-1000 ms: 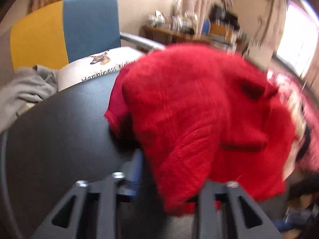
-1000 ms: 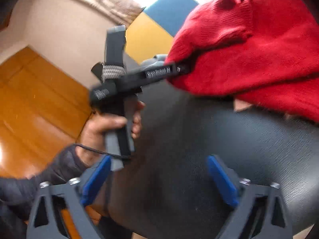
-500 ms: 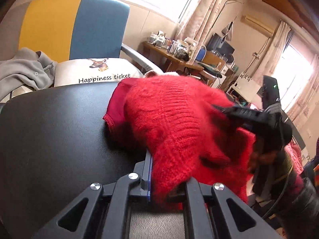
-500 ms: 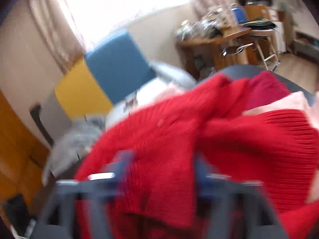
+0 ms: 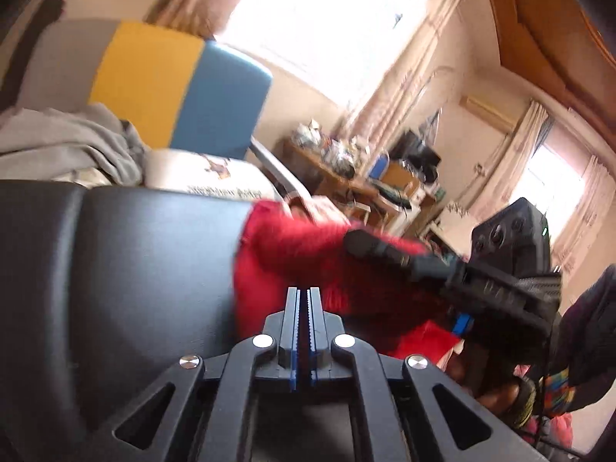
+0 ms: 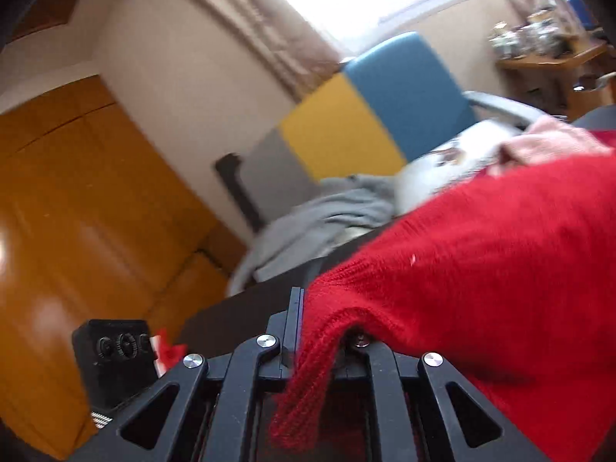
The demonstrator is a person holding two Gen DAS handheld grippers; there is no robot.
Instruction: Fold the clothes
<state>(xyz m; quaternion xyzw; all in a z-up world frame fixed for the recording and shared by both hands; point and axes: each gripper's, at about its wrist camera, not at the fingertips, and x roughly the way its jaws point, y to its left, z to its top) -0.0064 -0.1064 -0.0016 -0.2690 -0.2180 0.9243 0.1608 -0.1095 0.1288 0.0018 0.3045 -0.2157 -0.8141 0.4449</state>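
Observation:
A red knitted sweater (image 5: 300,254) lies bunched on the black table (image 5: 115,269), on top of a pale pink garment (image 6: 550,142). My left gripper (image 5: 303,296) is shut just short of the sweater's near side, blue pads together with no cloth between them. My right gripper (image 6: 323,308) is shut on the red sweater (image 6: 481,254) at its ribbed edge, which hangs down between the fingers. In the left wrist view the right gripper (image 5: 358,240) reaches over the sweater from the right, held by a hand in a dark sleeve (image 5: 593,327).
Behind the table stands a chair with a yellow and blue back (image 5: 177,84). It holds a grey garment (image 5: 65,146) and a white printed cushion (image 5: 215,177). A cluttered wooden desk (image 5: 346,177) is farther back. An orange wooden wall (image 6: 77,211) is on the left.
The left gripper held red cloth half a second ago; now it is shut with nothing in it and has pulled back. The right gripper went from open over the sweater to shut on its edge.

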